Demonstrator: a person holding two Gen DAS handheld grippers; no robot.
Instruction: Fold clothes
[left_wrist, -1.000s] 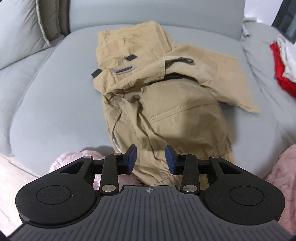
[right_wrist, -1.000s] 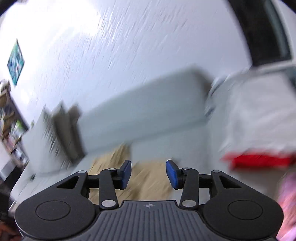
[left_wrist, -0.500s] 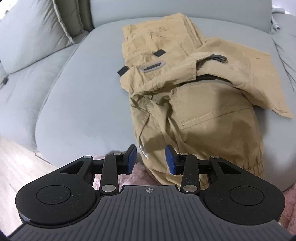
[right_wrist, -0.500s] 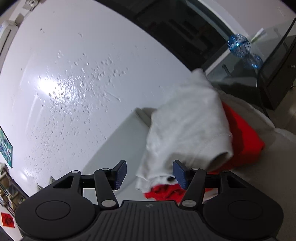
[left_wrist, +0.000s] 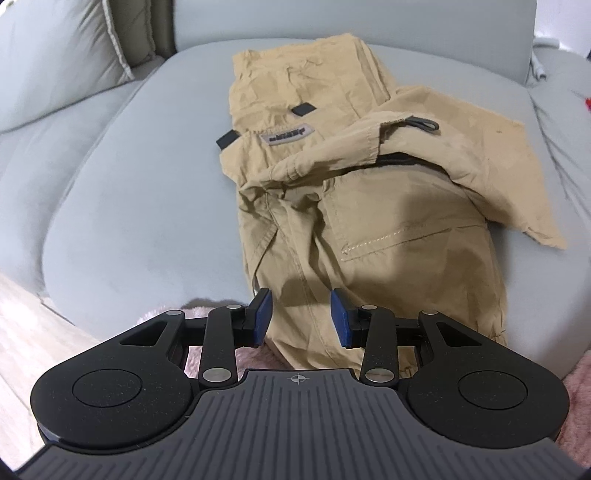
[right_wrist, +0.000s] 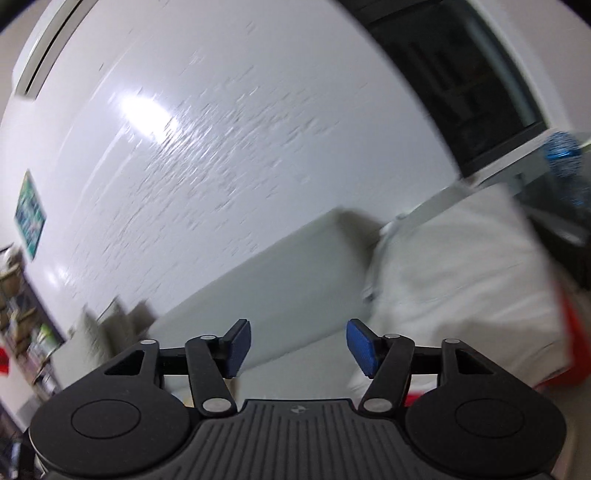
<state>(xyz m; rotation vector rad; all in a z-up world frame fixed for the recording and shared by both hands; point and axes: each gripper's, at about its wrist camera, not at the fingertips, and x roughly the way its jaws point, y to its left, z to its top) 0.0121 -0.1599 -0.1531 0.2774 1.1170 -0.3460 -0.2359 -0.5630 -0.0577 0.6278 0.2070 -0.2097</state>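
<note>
The khaki cargo pants (left_wrist: 354, 192) lie crumpled on the grey sofa (left_wrist: 140, 192). The left gripper (left_wrist: 300, 316) hovers open and empty over their near hem. The right gripper (right_wrist: 298, 347), spread wide and empty, points toward a blurred white garment (right_wrist: 461, 273).

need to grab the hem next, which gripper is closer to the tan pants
Left. The left gripper hovers open right over the lower end of the tan pants. The right gripper, also open, points up toward the wall, with no pants between its fingers.
</note>
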